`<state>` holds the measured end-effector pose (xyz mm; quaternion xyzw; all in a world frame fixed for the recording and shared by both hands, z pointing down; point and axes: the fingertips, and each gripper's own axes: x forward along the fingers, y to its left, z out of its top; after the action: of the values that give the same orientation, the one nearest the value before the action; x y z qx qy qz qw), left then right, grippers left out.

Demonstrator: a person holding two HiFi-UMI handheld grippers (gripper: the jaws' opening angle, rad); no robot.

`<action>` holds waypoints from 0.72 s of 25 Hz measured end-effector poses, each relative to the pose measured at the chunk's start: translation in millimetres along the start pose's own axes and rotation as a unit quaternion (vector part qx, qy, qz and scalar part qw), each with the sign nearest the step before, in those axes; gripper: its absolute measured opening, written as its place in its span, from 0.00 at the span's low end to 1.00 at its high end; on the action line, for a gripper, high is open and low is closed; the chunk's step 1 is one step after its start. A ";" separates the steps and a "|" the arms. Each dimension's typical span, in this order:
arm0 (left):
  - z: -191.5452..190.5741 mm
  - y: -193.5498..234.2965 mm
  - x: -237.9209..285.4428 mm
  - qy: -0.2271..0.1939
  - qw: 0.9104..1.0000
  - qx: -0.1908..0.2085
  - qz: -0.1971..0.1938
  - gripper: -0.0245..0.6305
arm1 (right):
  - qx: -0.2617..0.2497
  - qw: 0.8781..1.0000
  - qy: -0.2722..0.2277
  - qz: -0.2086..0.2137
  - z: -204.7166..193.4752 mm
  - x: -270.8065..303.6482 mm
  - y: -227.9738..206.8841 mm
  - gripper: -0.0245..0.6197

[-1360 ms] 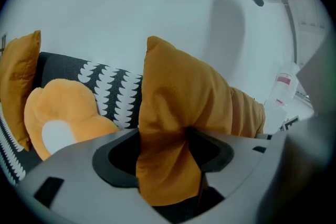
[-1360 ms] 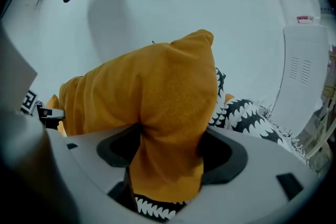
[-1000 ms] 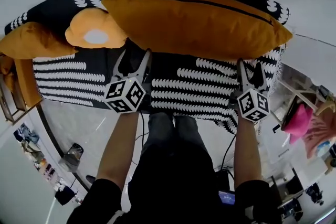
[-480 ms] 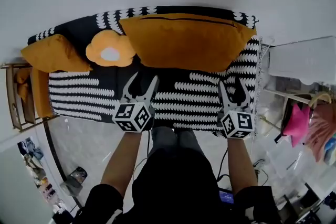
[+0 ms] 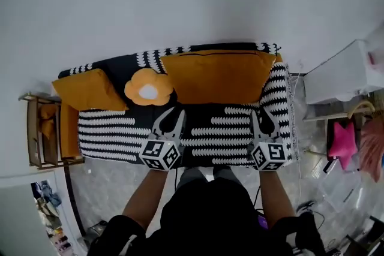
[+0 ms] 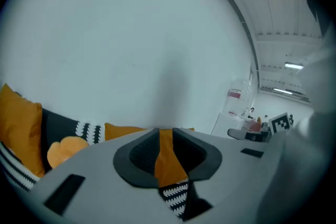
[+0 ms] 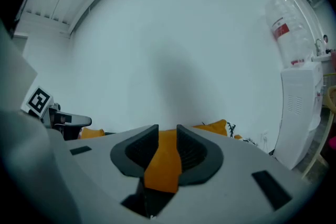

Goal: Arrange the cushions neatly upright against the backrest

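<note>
Left gripper (image 5: 170,120) and right gripper (image 5: 264,120) hang before the sofa (image 5: 120,129), fingers closing on nothing, a narrow gap showing. The large orange cushion (image 5: 216,78) stands against the backrest (image 5: 150,57); soft and unheld, it may slump forward onto the seat

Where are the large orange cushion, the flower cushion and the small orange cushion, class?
Large orange cushion (image 5: 219,76): head view, middle of its front face.
Flower cushion (image 5: 148,91): head view, its white centre.
Small orange cushion (image 5: 90,90): head view, middle of its face.
</note>
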<state>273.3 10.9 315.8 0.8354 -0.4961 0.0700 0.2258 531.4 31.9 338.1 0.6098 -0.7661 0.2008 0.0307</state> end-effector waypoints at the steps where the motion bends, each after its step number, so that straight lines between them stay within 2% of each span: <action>1: 13.5 0.3 -7.6 -0.011 1.000 0.013 -0.008 0.16 | -0.004 1.000 -0.010 0.006 9.6 -1.7 12.3 0.22; 7: 68.4 15.2 -44.6 -0.062 0.996 0.046 -0.042 0.12 | -0.030 0.997 -0.060 0.032 52.2 -7.0 87.6 0.17; 13: 87.5 28.4 -65.2 -0.081 0.994 0.049 -0.055 0.10 | -0.040 0.995 -0.077 0.045 69.2 -7.0 143.9 0.11; 18: 97.8 37.7 -83.7 -0.097 0.992 0.051 -0.057 0.09 | -0.028 0.995 -0.077 0.051 67.9 -12.2 163.1 0.08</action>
<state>188.7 18.7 212.0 0.8757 -0.4627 0.0011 0.1379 393.6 48.3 228.2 0.5823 -0.8017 0.1332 -0.0213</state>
